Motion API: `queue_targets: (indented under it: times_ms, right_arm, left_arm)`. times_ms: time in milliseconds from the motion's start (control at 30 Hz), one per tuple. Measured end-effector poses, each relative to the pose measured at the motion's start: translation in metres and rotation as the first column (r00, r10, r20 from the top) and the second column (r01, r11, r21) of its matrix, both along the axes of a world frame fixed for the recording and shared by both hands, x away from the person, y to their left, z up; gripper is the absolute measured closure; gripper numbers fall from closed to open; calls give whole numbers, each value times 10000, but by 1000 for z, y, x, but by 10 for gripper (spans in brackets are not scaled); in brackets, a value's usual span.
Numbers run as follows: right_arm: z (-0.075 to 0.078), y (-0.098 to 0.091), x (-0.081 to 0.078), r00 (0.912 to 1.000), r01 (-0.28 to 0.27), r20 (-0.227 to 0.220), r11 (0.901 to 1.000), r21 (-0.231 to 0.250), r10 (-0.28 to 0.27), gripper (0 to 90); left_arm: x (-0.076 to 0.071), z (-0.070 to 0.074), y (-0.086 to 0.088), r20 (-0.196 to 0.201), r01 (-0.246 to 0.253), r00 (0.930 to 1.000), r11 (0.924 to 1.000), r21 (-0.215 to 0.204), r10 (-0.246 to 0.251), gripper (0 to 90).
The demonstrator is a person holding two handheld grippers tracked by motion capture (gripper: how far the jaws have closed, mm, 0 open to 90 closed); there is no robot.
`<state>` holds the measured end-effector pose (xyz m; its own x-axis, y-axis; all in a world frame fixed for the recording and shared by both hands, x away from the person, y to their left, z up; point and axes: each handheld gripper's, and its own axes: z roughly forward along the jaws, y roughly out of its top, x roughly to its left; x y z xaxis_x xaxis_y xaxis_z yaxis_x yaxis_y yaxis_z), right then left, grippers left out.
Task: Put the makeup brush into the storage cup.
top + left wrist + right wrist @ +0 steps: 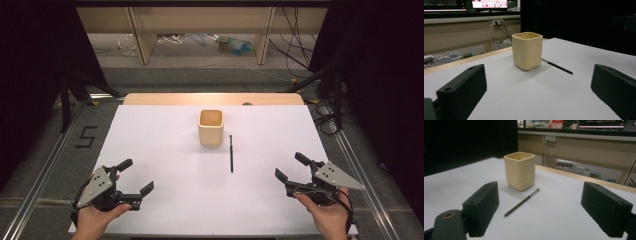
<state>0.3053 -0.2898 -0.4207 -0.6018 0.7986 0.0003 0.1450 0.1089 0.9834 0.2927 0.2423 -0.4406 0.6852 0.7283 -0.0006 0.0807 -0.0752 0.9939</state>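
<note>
Cup (210,127) and pen (231,153) lie mid-table, well apart from both empty, wide-open grippers near the front edge

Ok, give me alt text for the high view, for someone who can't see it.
A cream square cup stands upright on a white table, with a thin dark pen lying just right of it, apart from it. Near the front edge, a person's hands hold the left gripper and right gripper, both open and holding nothing.

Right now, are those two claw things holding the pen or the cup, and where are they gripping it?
Nothing is held. The left gripper and right gripper are open, apart from the pen and cup.
</note>
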Motion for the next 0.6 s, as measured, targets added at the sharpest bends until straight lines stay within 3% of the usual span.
queue_targets:
  times_ms: [100,167,300,600]
  right_arm:
    - [1,1,0,9999,41,-131,9998,-217,-44,163]
    - [1,5,3,10000,75,-29,9999,-99,-75,163]
    - [4,8,6,9997,128,-181,9991,-399,-136,166]
    - [13,23,21,9997,-24,-256,9987,-503,11,172]
  left_arm:
    - [1,0,-1,179,153,9997,9999,1,-153,3]
    - [-2,0,-1,-31,65,10000,10000,2,-65,6]
    - [-2,1,-1,1,123,9999,9999,41,-123,18]
    - [-2,1,-2,-26,146,9999,9999,32,-146,22]
